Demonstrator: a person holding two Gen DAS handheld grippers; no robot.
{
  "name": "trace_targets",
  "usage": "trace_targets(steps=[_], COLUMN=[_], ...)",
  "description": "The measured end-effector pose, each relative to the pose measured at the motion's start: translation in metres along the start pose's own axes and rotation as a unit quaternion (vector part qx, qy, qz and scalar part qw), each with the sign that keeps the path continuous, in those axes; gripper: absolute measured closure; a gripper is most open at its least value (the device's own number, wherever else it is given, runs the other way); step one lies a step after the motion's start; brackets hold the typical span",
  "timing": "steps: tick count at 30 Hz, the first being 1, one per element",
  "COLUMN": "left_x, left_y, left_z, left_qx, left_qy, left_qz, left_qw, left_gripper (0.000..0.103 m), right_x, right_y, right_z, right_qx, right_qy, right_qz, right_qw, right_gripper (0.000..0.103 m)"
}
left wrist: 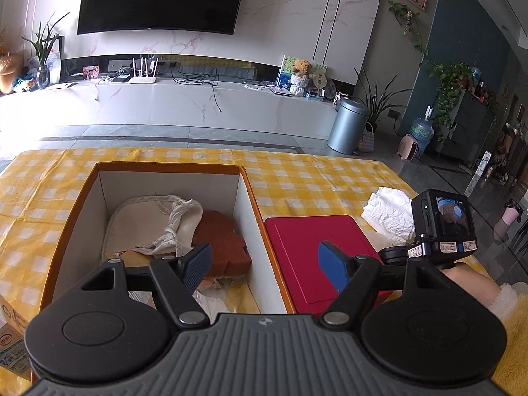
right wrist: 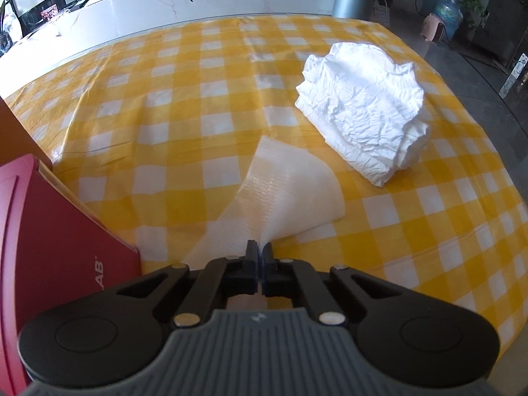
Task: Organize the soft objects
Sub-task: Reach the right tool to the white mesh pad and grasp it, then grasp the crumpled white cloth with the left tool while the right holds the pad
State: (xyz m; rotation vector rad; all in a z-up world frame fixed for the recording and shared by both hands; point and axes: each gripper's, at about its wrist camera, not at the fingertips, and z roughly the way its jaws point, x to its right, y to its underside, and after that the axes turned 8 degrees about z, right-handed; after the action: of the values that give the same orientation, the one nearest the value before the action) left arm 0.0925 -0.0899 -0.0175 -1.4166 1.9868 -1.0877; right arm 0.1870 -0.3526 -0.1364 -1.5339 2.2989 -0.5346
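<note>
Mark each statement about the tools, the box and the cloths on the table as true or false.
1. The right tool is shut on a thin white cloth. True.
2. The left tool is shut on a sponge. False: it is open and holds nothing.
3. The box is empty. False: it holds a cream cloth and a brown sponge.
4. A crumpled white bundle lies on the checked tablecloth. True.

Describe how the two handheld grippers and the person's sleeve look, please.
Each gripper, left and right, has a grey ribbed body, black linkage arms with silver pivots and round black discs. The left fingers carry blue textured pads. The right gripper carries a black camera with a small screen and white labels. The sleeve is white and fluffy.
</note>
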Motion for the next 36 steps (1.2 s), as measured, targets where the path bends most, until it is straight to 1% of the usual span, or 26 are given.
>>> trace_targets(steps=[4, 7, 10, 13, 16, 19, 21, 24, 27, 31, 34, 36], left_x=[0.007, 0.013, 0.021, 0.031, 0.041, 0.053, 0.062, 0.081, 0.106, 0.141, 0.164, 0.178], left_y=[0.000, 0.001, 0.001, -0.005, -0.017, -0.032, -0.043, -0.058, -0.070, -0.079, -0.083, -0.087], left_z=[0.000, 0.001, 0.003, 0.006, 0.013, 0.027, 0.038, 0.057, 0.079, 0.115, 0.145, 0.166], left_qx=[-0.001, -0.004, -0.009, -0.015, -0.024, -0.037, -0.048, -0.063, -0.068, -0.092, -0.124, -0.154], left_qy=[0.000, -0.001, -0.005, -0.008, 0.002, 0.027, 0.040, 0.057, 0.063, 0.082, 0.092, 0.099], left_qz=[0.011, 0.022, 0.036, 0.048, 0.046, 0.038, 0.029, 0.034, 0.047, 0.070, 0.059, 0.042], left_qw=[0.9999, 0.9997, 0.9993, 0.9987, 0.9986, 0.9982, 0.9976, 0.9958, 0.9945, 0.9899, 0.9863, 0.9821], left_gripper=[0.017, 0.017, 0.017, 0.017, 0.017, 0.017, 0.017, 0.017, 0.017, 0.017, 0.017, 0.017], right_x=[0.016, 0.039, 0.070, 0.107, 0.143, 0.164, 0.169, 0.173, 0.179, 0.188, 0.195, 0.199], right_y=[-0.005, -0.009, -0.008, -0.006, -0.004, -0.001, 0.001, 0.001, 0.003, 0.004, 0.006, 0.006], right_z=[-0.037, -0.078, -0.108, -0.123, -0.119, -0.107, -0.100, -0.092, -0.090, -0.085, -0.080, -0.077], right_qx=[0.041, 0.090, 0.127, 0.148, 0.148, 0.136, 0.129, 0.121, 0.121, 0.119, 0.114, 0.112], right_qy=[-0.031, -0.053, -0.055, -0.044, -0.037, -0.029, -0.027, -0.042, -0.053, -0.052, -0.051, -0.050], right_qz=[0.011, 0.035, 0.060, 0.100, 0.153, 0.188, 0.192, 0.196, 0.205, 0.220, 0.231, 0.235], right_qw=[0.999, 0.994, 0.989, 0.983, 0.976, 0.972, 0.973, 0.972, 0.970, 0.967, 0.965, 0.964], right_gripper=[0.103, 0.103, 0.103, 0.103, 0.103, 0.103, 0.103, 0.103, 0.103, 0.103, 0.103, 0.103])
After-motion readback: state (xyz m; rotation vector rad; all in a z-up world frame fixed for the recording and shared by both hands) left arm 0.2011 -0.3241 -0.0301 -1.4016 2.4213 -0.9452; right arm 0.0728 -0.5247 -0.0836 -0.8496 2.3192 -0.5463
